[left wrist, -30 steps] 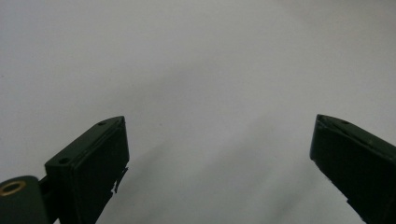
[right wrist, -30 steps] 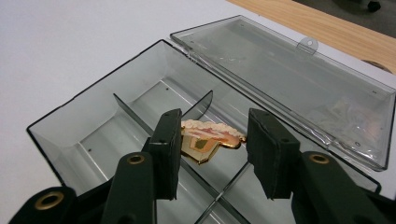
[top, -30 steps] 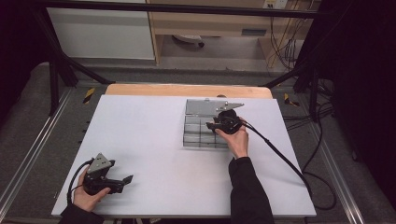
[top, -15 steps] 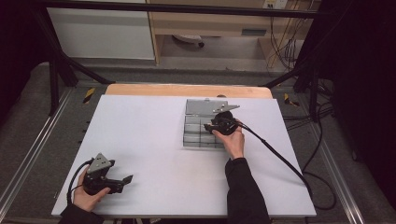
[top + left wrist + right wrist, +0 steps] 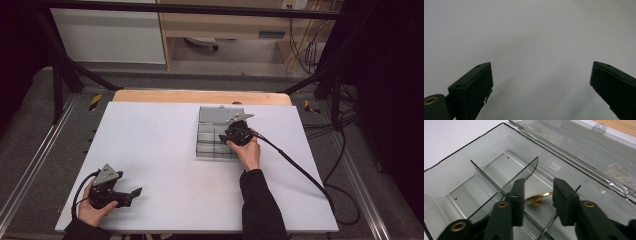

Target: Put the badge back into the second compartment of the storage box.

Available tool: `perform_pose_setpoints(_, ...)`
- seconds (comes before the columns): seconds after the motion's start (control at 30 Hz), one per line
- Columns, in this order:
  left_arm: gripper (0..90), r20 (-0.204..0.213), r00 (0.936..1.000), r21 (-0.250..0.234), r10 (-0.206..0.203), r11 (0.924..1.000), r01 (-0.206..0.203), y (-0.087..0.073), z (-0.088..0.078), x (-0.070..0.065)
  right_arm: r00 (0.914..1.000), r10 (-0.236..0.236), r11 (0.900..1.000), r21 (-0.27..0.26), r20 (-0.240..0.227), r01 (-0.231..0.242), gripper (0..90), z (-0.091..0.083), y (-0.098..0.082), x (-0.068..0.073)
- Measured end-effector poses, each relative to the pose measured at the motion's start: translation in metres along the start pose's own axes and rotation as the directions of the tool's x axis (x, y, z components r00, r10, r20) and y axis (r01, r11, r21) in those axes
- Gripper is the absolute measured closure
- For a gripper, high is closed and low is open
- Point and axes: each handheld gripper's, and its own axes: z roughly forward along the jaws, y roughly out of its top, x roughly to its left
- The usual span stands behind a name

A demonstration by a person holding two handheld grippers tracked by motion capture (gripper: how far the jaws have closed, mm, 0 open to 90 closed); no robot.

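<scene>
In the box point(image 5: 486, 147), beside a divider point(image 5: 524, 170): gold piece point(image 5: 537, 198) spans the right gripper point(image 5: 539, 182), whose jaws have just closed onto it. Lift straight up, clear of the dividers, keeping the squeeze steady. Left gripper point(image 5: 135, 192) gapes empty, resting on the table point(image 5: 150, 130).

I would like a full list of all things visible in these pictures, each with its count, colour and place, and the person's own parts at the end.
table: one, white top with a wooden far edge, centre of the high view.
compartment box: one, clear grey plastic with dividers, lid open toward the far side, on the table right of centre.
gold piece: one, small, gold, blurred, between the right gripper's jaws inside the box.
left gripper: one, black, jaws wide apart over bare table, near left corner.
right gripper: one, black, reaching into the box, jaws narrowed around the gold piece.
left hand: one, near left edge.
right hand: one, dark sleeve, beside the box.
</scene>
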Motion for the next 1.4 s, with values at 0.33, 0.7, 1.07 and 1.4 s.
perform_pose_setpoints(0.33,4.4,0.0,1.0,-0.002,-0.002,1.0,0.002,0.0,0.0,0.0,1.0,-0.006,1.0,-0.011,-0.006,0.006,57.3,-0.008,0.003,0.001)
perform_pose_setpoints(0.7,4.3,-0.002,1.0,0.0,0.001,1.0,-0.001,0.0,0.0,0.0,0.9989,-0.014,0.999,-0.039,-0.045,0.012,38.3,-0.033,0.007,0.011)
perform_pose_setpoints(1.07,4.3,-0.003,1.0,0.003,0.0,1.0,0.0,0.0,0.0,-0.001,0.9957,-0.012,1.0,-0.025,-0.092,0.01,16.2,-0.061,-0.001,0.018)
perform_pose_setpoints(1.4,4.3,-0.004,1.0,0.006,0.001,1.0,-0.001,0.0,0.001,-0.002,0.9938,0.018,1.0,-0.009,-0.11,-0.02,4.7,-0.088,-0.017,0.015)
